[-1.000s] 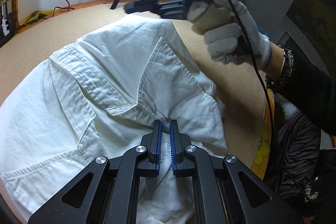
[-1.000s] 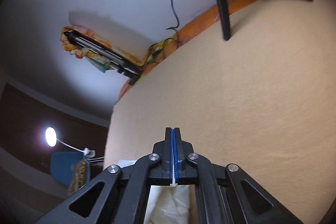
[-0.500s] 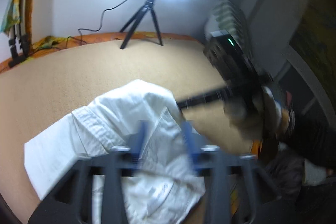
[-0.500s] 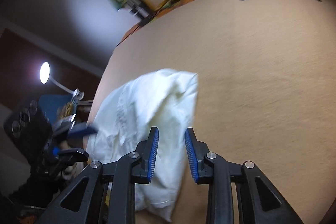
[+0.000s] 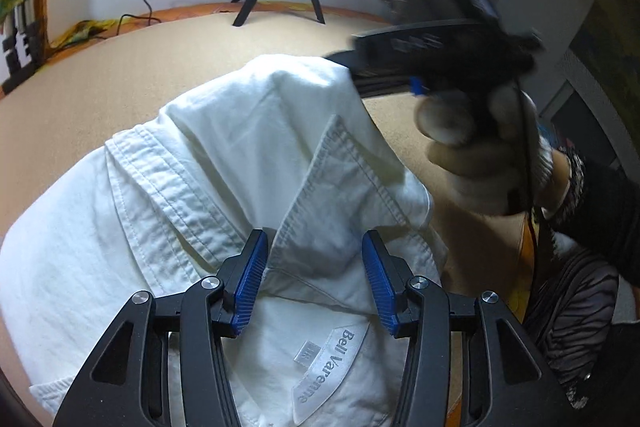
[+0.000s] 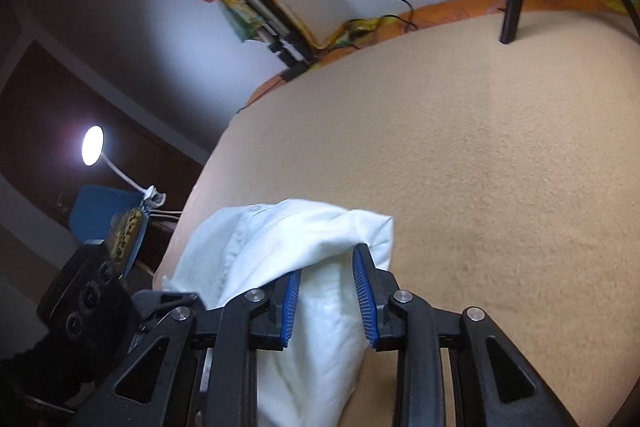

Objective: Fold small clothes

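Shirt lies bunched on the tan bed, collar between the left gripper's open jaws, a fold between the right gripper's parted, unclamped jaws; I'd re-grip near the collar, then flatten.

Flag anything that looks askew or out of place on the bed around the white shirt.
The white shirt is not flat: its far end is humped up in a rumpled peak, and its collar stands open, askew, with the label showing. Nothing looks torn, stained or spilled on the beige cover.
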Action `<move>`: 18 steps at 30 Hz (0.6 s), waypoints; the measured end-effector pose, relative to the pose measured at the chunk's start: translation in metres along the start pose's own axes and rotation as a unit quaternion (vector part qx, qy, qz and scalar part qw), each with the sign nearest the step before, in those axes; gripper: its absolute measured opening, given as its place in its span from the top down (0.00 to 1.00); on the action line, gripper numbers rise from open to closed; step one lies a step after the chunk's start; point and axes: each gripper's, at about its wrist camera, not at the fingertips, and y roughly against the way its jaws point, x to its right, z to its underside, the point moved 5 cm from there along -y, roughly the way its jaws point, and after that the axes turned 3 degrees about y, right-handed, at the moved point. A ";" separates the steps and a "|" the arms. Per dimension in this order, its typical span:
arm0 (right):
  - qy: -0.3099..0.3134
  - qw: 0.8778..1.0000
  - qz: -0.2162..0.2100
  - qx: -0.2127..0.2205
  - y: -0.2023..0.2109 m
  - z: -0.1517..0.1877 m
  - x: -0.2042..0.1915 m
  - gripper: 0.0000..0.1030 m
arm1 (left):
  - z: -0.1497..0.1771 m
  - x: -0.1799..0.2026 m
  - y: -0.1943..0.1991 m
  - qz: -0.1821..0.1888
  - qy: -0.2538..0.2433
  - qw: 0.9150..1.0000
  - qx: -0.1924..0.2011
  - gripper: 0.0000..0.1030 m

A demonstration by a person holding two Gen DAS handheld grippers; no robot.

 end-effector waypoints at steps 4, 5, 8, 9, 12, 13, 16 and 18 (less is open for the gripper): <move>-0.068 0.997 0.017 0.030 0.012 -0.010 0.029 0.69 | 0.004 0.006 0.000 -0.008 -0.021 1.000 0.005 0.54; -0.073 0.997 0.018 0.030 0.015 -0.010 0.030 0.68 | 0.005 0.007 0.003 -0.006 -0.018 1.000 0.005 0.54; -0.020 0.995 0.086 0.040 0.028 -0.015 0.013 0.66 | 0.001 0.004 0.008 0.005 -0.002 1.000 0.008 0.54; -0.009 0.994 0.098 0.041 0.033 -0.017 0.007 0.66 | -0.001 0.003 0.014 0.012 0.006 1.000 0.013 0.54; 0.016 0.988 0.142 0.054 0.056 -0.025 -0.008 0.66 | -0.005 0.000 0.040 0.021 0.018 0.999 0.039 0.54; 0.022 0.988 0.132 0.073 0.064 -0.028 -0.015 0.66 | -0.007 -0.003 0.054 0.019 0.021 0.998 0.055 0.54; 0.061 0.992 0.081 0.071 0.058 -0.027 -0.045 0.66 | -0.009 -0.024 0.081 -0.021 0.038 0.995 0.093 0.54; 0.097 0.991 0.077 0.042 0.032 -0.021 -0.060 0.66 | -0.013 -0.049 0.083 -0.049 0.066 0.991 0.101 0.54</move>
